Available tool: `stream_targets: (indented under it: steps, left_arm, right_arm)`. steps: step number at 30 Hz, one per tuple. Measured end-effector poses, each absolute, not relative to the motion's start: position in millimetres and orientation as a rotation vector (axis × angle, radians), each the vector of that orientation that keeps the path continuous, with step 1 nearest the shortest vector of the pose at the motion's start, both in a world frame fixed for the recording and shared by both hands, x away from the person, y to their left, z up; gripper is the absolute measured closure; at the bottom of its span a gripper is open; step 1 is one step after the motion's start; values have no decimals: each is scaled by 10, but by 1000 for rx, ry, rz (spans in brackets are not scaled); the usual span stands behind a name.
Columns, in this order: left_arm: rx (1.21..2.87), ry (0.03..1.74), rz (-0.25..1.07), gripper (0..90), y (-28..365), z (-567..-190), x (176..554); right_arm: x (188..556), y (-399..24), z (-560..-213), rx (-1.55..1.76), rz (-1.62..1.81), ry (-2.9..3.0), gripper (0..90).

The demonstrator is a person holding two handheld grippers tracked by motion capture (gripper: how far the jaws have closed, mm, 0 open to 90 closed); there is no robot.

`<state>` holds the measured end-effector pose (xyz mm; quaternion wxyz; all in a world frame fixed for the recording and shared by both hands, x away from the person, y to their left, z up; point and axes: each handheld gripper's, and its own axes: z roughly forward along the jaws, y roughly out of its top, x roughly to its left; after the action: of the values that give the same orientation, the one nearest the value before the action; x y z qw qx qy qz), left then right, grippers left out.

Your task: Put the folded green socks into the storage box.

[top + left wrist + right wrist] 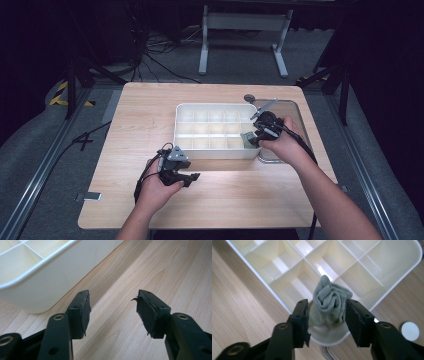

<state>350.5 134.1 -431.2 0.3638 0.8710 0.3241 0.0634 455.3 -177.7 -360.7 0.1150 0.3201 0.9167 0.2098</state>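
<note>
The right tool (327,315) grips a rolled grey-green sock (329,303) over the white divided plastic tray (184,145), every visible compartment bare; the left tool (112,312) gapes empty at the frame's lower left.

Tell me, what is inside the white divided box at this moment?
In the white divided box, one corner compartment holds a rolled grey sock, between the jaws of the right hand-held gripper. The other visible compartments look empty. The compartment floor under the sock is covered.
</note>
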Motion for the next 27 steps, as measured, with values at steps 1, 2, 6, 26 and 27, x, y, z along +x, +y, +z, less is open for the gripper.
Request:
stream_targets:
  steps: [1, 2, 6, 26, 27]
  left_arm:
    - [2240, 840, 158, 450, 1340, -4315, 3500]
    - [2240, 841, 158, 449, 1341, -4318, 3498]
    - [2242, 846, 155, 447, 1362, -4322, 3496]
    - [2249, 861, 156, 446, 1398, -4349, 3472]
    - [2252, 859, 157, 445, 1397, -4349, 3469]
  right_arm:
    - [4564, -1757, -3606, 935, 622, 2684, 497]
    - [4590, -1721, -3619, 932, 624, 2678, 469]
    - [4716, -1633, -3744, 959, 599, 2684, 425]
    - [4966, -1553, -4132, 1005, 309, 2867, 761]
    - [4978, -1552, -4132, 1017, 301, 2874, 761]
